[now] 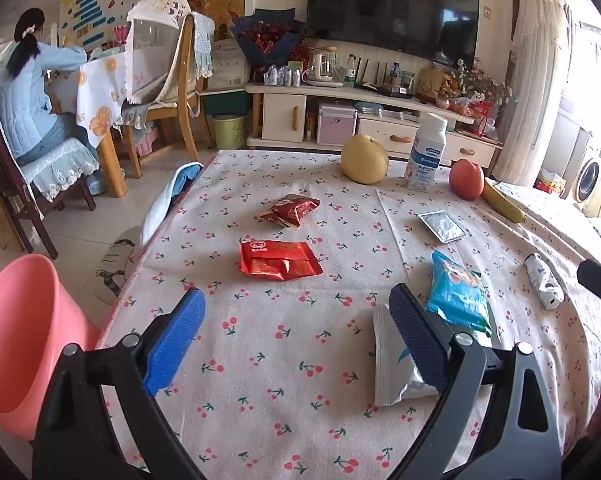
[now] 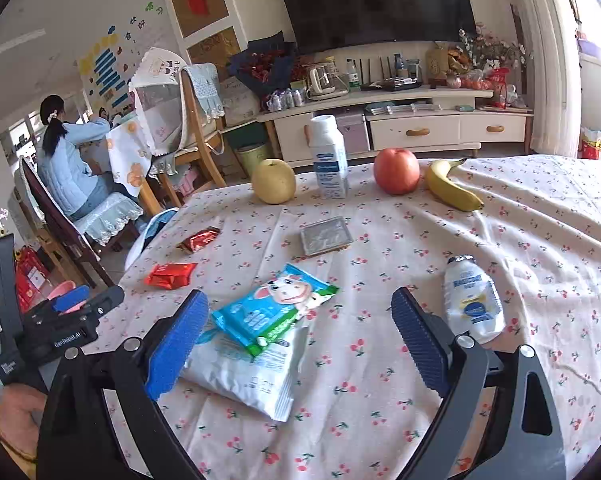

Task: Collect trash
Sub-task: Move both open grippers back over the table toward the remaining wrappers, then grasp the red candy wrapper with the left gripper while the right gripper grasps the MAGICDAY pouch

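Trash lies on a cherry-print tablecloth (image 1: 284,344). My left gripper (image 1: 296,340) hangs open over bare cloth, nothing between its blue pads. A flat red wrapper (image 1: 278,261) and a crumpled red wrapper (image 1: 288,210) lie ahead of it. A white pouch (image 1: 392,364) sits by its right finger, a blue snack bag (image 1: 458,290) just beyond. My right gripper (image 2: 300,344) is open too, above the white pouch (image 2: 244,372) and the blue snack bag (image 2: 272,308). A small white bottle (image 2: 474,300) lies on its side to its right. A silver foil tray (image 2: 326,235) lies farther on.
A pear (image 1: 364,159), an upright milk bottle (image 1: 426,152), an apple (image 1: 466,178) and a banana (image 1: 502,202) line the table's far edge. A pink bin (image 1: 24,340) stands off the table's left side. A person (image 1: 28,96) sits at another table at the far left.
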Demonstrator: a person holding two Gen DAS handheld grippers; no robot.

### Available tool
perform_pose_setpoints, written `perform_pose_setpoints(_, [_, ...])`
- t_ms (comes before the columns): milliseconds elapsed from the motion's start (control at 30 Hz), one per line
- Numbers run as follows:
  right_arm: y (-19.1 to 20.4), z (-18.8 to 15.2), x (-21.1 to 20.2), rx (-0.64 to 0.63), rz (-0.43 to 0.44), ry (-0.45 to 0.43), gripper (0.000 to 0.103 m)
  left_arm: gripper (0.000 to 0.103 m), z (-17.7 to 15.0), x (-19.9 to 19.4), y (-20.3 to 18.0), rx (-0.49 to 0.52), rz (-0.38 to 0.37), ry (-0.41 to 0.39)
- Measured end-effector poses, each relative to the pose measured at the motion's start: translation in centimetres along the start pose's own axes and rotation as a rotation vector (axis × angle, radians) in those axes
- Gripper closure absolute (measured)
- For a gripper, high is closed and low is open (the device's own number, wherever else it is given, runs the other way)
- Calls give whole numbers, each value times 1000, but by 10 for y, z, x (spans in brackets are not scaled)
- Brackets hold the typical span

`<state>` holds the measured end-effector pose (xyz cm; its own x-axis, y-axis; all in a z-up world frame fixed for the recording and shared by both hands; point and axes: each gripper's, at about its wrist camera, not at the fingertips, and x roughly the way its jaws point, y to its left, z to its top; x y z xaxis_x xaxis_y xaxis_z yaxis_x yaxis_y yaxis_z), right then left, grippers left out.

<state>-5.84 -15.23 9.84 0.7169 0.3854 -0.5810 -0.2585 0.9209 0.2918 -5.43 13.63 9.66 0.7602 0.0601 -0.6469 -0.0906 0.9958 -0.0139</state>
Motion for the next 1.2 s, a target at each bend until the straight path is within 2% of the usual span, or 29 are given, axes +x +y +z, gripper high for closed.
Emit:
perform_pose_setpoints(133, [-21, 2, 12, -30, -65, 20, 11, 9, 14, 26, -1, -14, -24, 23])
perform_pose_setpoints(267, [-45, 6, 29, -47, -134, 47, 11, 9, 34, 69, 2, -6, -45, 83])
perform_pose_setpoints(433, [-76, 14, 45, -11, -141, 83, 11, 9, 57, 119, 4, 35, -41, 147])
perform_pose_setpoints(667, [-113, 18, 73, 68, -170, 161, 11, 10, 76, 168, 0, 100, -26, 211])
perform_pose_setpoints(767, [-124, 19, 81, 129, -127, 182, 11, 21, 79, 183, -2, 114, -24, 238])
perform_pose_setpoints(833, [-128, 19, 83, 155, -104, 185, 11, 23, 80, 192, -4, 128, -12, 254])
perform_pose_setpoints(1000, [-125, 16, 94, 120, -126, 222, 11, 25, 81, 206, -3, 126, -8, 270])
perform_pose_setpoints(1100, [-128, 13, 101, 124, -147, 246, 15, 39, 80, 211, -2, 114, -10, 270])
perform_pose_setpoints(1167, [-129, 12, 102, 116, -169, 249, 17, 41, 80, 212, -3, 107, -2, 260])
perform_pose_setpoints(1200, [-130, 11, 104, 112, -181, 257, 18, 46, 80, 212, -4, 105, -1, 256])
